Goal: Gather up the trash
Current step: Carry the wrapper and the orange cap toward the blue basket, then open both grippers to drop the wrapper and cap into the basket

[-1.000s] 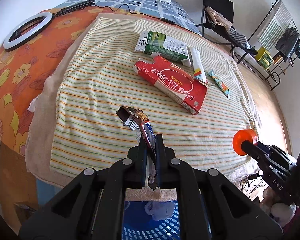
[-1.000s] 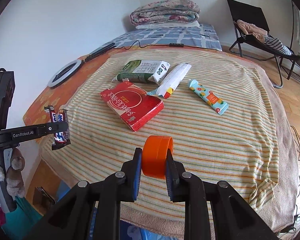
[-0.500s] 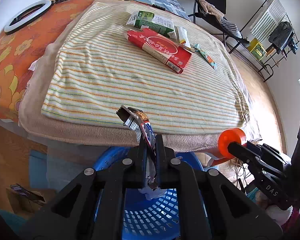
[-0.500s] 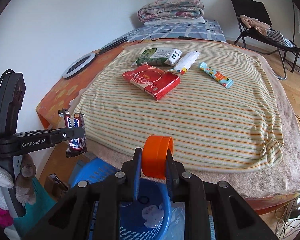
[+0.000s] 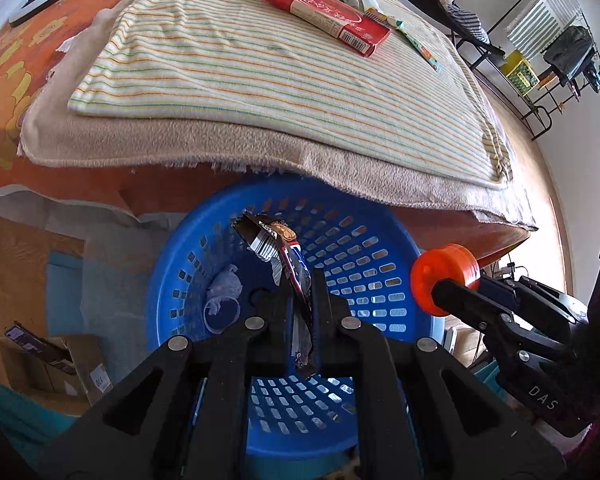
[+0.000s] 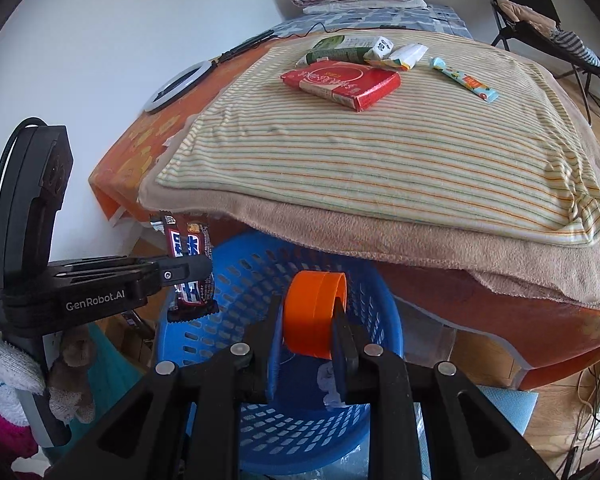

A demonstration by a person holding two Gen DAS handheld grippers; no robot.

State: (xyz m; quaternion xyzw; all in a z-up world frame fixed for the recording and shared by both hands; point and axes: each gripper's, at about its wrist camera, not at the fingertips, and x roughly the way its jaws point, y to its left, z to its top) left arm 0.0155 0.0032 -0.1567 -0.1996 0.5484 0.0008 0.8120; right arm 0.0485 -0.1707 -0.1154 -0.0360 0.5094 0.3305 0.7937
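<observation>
Tongs both loaded, hanging over the blue basket point(image 5: 172, 264) at the bed's near edge.
My left tongs point(image 5: 302, 300) pinch a candy wrapper point(image 5: 278, 248) upright above the basket; my right tongs point(image 6: 308, 320) clamp an orange cap point(image 6: 314, 312) over its rim. Crumpled tissue point(image 5: 224, 284) sits inside. On the striped blanket point(image 6: 380, 152), toward the far edge: red box point(image 6: 340, 82), green carton point(image 6: 340, 48), white pouch point(image 6: 406, 55), thin sachet point(image 6: 466, 80).

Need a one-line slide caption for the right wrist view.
Right claw holds an orange cap over the blue basket; left claw holds a candy wrapper beside it.
</observation>
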